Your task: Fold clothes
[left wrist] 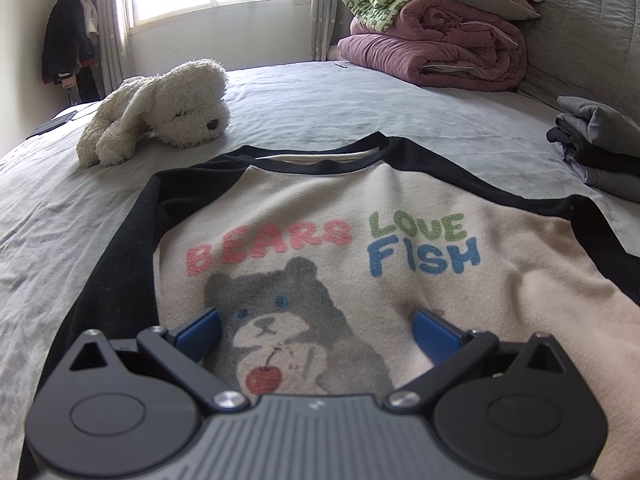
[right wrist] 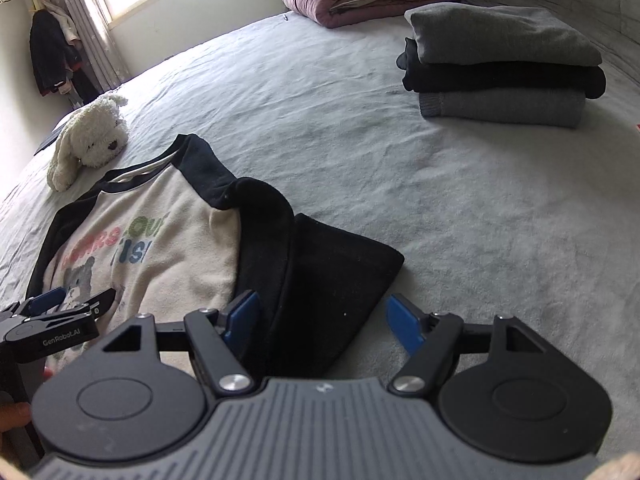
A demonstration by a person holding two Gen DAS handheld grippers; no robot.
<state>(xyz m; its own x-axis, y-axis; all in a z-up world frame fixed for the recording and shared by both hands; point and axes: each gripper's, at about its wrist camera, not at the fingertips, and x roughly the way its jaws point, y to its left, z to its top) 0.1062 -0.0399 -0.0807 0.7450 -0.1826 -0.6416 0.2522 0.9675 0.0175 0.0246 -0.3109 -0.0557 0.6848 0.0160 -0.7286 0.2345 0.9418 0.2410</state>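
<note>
Cream fleece sweatshirt with black raglan sleeves (left wrist: 400, 208) lying flat on grey bedsheet (right wrist: 460, 208); left gripper (left wrist: 316, 326) spread wide above its bear print; right gripper (right wrist: 322, 314) spread wide over the folded black sleeve (right wrist: 332, 276).

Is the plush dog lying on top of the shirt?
No, the plush dog lies on the bed sheet beyond the shirt, apart from its collar.

Shirt (left wrist: 400, 208) on bed (left wrist: 320, 96); plush (left wrist: 160, 108) behind.
</note>
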